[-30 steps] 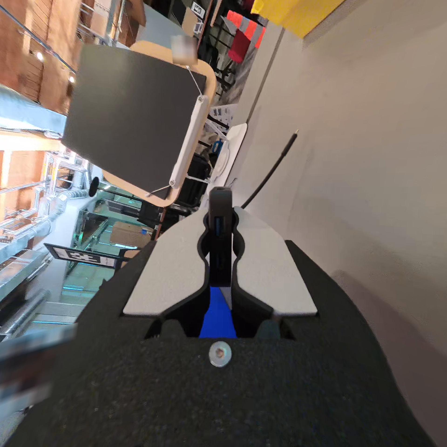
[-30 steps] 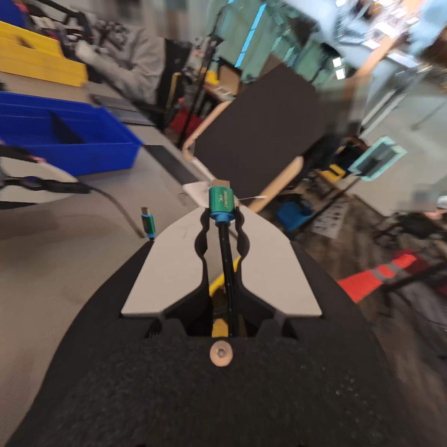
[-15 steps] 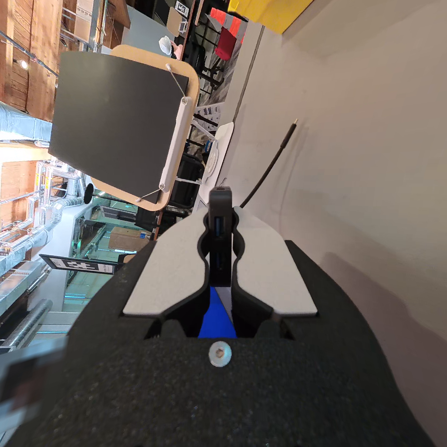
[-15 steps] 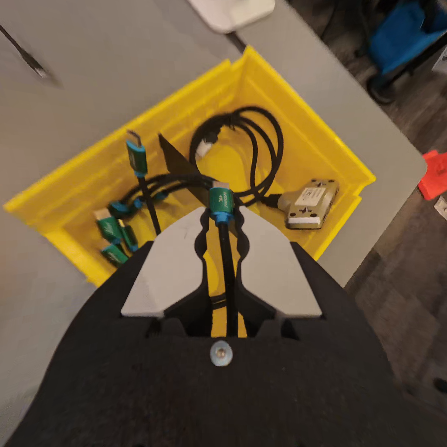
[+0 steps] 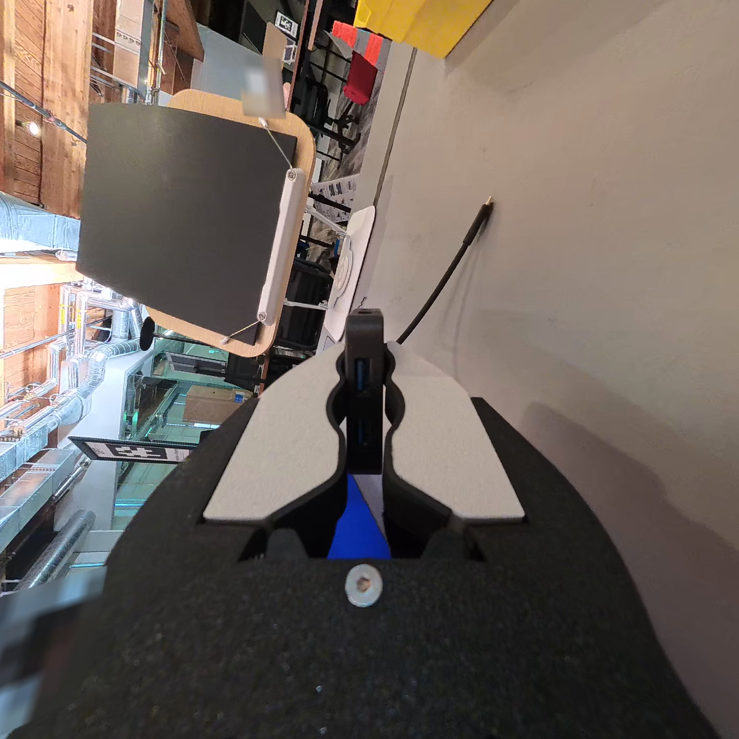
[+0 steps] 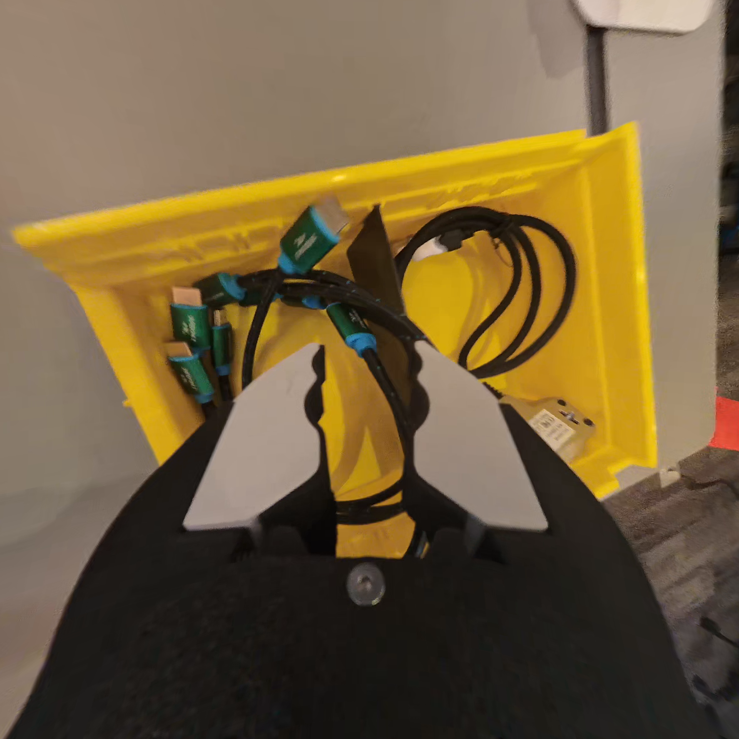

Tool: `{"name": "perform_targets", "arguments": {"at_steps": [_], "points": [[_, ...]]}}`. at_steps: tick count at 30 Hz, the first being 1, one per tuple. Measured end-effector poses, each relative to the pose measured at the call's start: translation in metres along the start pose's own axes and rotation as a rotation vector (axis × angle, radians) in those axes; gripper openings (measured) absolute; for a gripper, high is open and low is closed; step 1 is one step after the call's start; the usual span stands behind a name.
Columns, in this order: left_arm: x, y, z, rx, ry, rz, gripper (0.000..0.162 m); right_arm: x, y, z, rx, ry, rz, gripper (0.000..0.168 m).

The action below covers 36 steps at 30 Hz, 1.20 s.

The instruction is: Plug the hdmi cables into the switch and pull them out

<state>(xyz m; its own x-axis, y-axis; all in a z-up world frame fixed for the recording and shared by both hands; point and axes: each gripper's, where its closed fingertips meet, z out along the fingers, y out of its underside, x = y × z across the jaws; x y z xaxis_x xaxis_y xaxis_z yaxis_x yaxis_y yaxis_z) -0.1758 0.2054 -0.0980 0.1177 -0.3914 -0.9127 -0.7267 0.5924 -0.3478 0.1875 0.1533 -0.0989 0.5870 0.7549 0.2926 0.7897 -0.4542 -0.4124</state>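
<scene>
My left gripper (image 5: 364, 352) is shut on the black switch (image 5: 363, 396), held edge-up with two blue ports showing; its thin black lead (image 5: 448, 276) lies on the grey table. My right gripper (image 6: 368, 352) is open above the yellow bin (image 6: 600, 192). A green-and-blue HDMI plug (image 6: 350, 324) on a black braided cable lies loose between the open fingers, over the bin. Several more green HDMI plugs (image 6: 190, 324) and one raised plug (image 6: 312, 240) lie in the bin's left part.
A black divider (image 6: 374, 256) splits the bin. Its right part holds a coiled black cable (image 6: 516, 280) and a silver adapter box (image 6: 560, 428). A white pad (image 5: 360, 248) and a dark board (image 5: 180, 216) stand beyond the table edge. A yellow bin (image 5: 424, 20) sits far off. There is about 35 centimetres between the tips of the two grippers.
My right gripper swung down over the yellow bin, then opened and let go of the green HDMI plug, which now lies in the bin. The left gripper kept holding the switch, barely moving.
</scene>
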Motion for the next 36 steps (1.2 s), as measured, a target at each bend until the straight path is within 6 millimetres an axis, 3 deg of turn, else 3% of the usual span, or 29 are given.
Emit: {"name": "perform_targets", "arguments": {"at_steps": [1, 3, 6, 7, 9, 12, 16, 19, 22, 25, 29, 31, 32, 36], "points": [[0.000, 0.001, 0.000, 0.000, 0.000, -0.007, 0.013, 0.002, -0.006, -0.012, 0.040, 0.013, 0.035, 0.052], [-0.002, 0.002, 0.000, 0.002, 0.001, -0.027, 0.013, 0.003, -0.011, -0.038, 0.077, 0.044, 0.083, 0.062], [-0.007, 0.002, -0.001, 0.018, -0.009, -0.070, 0.013, 0.002, -0.025, -0.073, 0.122, 0.201, 0.108, 0.056], [-0.010, 0.000, -0.002, 0.030, -0.010, -0.091, 0.014, -0.007, -0.043, -0.082, 0.189, 0.236, 0.118, 0.054], [-0.014, -0.004, -0.003, 0.059, 0.006, -0.160, 0.014, -0.043, -0.093, -0.090, 0.404, 0.231, 0.141, 0.056], [-0.024, -0.009, -0.006, 0.120, 0.091, -0.409, 0.014, -0.125, -0.169, -0.075, 0.744, 0.045, 0.153, 0.058], [-0.053, -0.022, -0.022, 0.335, 0.318, -0.998, 0.013, -0.208, -0.237, -0.043, 1.113, -0.300, 0.293, 0.043], [-0.070, -0.038, -0.040, 0.584, 0.535, -1.358, 0.013, -0.242, -0.263, 0.000, 1.072, -0.561, 0.456, 0.048], [-0.082, -0.044, -0.051, 0.746, 0.683, -1.588, 0.013, -0.243, -0.287, 0.019, 1.089, -0.635, 0.529, 0.048], [-0.088, -0.049, -0.059, 0.856, 0.758, -1.711, 0.013, -0.223, -0.312, 0.012, 1.228, -0.646, 0.615, 0.050], [-0.080, -0.063, -0.062, 0.877, 0.765, -1.701, 0.013, -0.212, -0.334, -0.003, 1.347, -0.734, 0.678, 0.051], [-0.072, -0.071, -0.063, 0.861, 0.774, -1.668, 0.013, -0.208, -0.340, -0.006, 1.373, -0.727, 0.698, 0.039], [-0.069, -0.073, -0.062, 0.849, 0.769, -1.653, 0.013, -0.211, -0.339, -0.004, 1.339, -0.733, 0.681, 0.014], [-0.072, -0.063, -0.063, 0.793, 0.686, -1.575, 0.018, -0.205, -0.326, -0.005, 1.285, -0.627, 0.625, 0.014]]}}
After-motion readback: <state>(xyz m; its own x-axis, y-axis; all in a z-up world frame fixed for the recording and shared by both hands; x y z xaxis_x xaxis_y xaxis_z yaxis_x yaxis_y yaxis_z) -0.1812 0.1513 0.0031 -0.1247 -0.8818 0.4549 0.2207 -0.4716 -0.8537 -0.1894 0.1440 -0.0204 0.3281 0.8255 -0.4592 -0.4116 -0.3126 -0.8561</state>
